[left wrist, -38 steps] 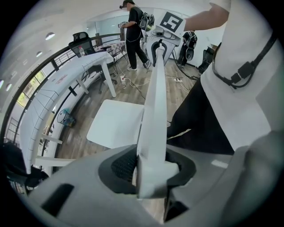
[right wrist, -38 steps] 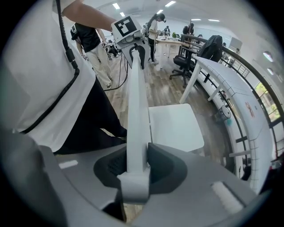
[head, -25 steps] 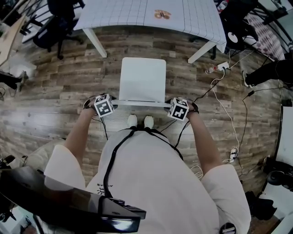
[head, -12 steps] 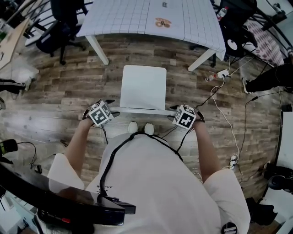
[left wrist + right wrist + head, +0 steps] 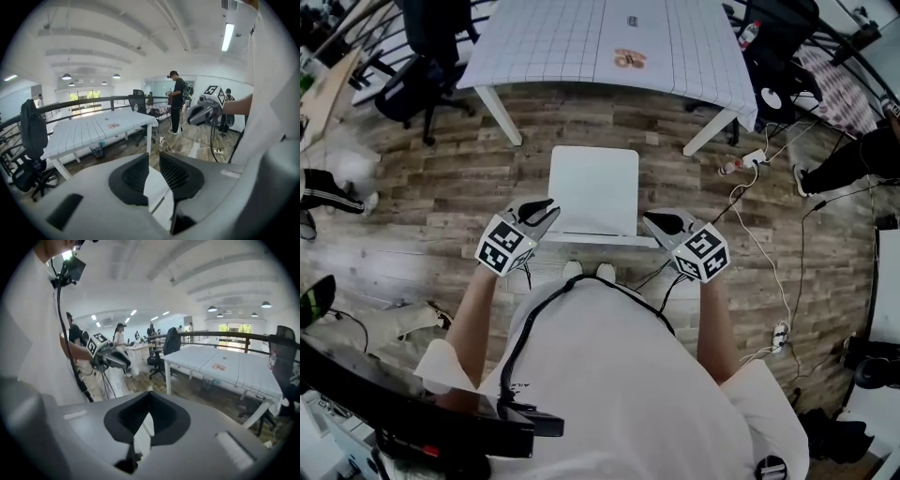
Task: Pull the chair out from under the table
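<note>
The white chair (image 5: 592,186) stands on the wood floor, out from under the white table (image 5: 600,42), with its back rail (image 5: 591,237) just before my feet. My left gripper (image 5: 540,213) hovers above the rail's left end; its jaws have just been closing and a narrow gap stays between them, with nothing in it. In the left gripper view the left gripper (image 5: 153,157) shows only the chair (image 5: 157,193) far below. My right gripper (image 5: 667,223) hangs over the rail's right end, its jaws just closed tip to tip on nothing, as the right gripper (image 5: 149,394) also shows.
A black office chair (image 5: 431,42) stands at the table's left. Cables and a power strip (image 5: 752,139) lie on the floor to the right. A person's legs (image 5: 328,187) reach in at the left, and another person (image 5: 862,150) at the right. People (image 5: 179,101) stand beyond the table.
Both grippers have come off the ends of the chair's back rail and risen, now pointing forward over it. The chair has stayed where it was.
</note>
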`<state>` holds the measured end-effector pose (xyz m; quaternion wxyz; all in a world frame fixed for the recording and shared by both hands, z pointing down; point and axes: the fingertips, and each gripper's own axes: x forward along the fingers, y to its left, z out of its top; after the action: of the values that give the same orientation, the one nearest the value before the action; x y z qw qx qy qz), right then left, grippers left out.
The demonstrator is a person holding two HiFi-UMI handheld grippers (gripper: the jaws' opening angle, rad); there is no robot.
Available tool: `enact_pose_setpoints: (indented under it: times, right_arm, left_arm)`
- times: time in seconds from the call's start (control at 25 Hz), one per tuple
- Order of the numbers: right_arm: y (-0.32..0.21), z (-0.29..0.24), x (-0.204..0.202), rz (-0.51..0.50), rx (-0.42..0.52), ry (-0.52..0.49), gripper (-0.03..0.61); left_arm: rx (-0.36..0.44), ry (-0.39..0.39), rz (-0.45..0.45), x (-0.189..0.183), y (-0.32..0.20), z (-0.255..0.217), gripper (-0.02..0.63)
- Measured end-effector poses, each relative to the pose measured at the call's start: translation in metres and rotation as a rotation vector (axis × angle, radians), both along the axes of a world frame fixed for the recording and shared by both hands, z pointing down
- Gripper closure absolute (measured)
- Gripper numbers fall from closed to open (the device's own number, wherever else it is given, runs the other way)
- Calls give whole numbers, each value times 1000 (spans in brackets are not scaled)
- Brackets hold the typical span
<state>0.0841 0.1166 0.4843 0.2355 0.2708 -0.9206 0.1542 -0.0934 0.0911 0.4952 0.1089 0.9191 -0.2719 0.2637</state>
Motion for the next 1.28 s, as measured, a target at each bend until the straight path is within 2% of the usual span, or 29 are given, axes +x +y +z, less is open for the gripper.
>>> enact_pose_setpoints:
  times: [0.24,0.36,0.48,0.6,0.68,1.28]
  right_arm:
    - [-19,-64,1,168,95,-282,572]
    - [-19,-82,-4,207,117,-377,572]
    - [-16,-90,-11,227,128,-431,572]
    - [-13,-89,-20,223,124,-426,572]
    - [-11,-86,-22,215,125,-406,572]
    - [-1,-76,-23,231,125,-355,573]
  left_arm:
    - [64,147,-91,8,-15,-46,597]
    - [67,213,-131,11,-16,-57,607]
    - [51,299,-191,14,-15,-64,607]
    - [25,363,-230,14,-13,-67,607]
    - [17,372,-233,15,-12,-66,607]
    - [38,289,-199,12,-4,-53,607]
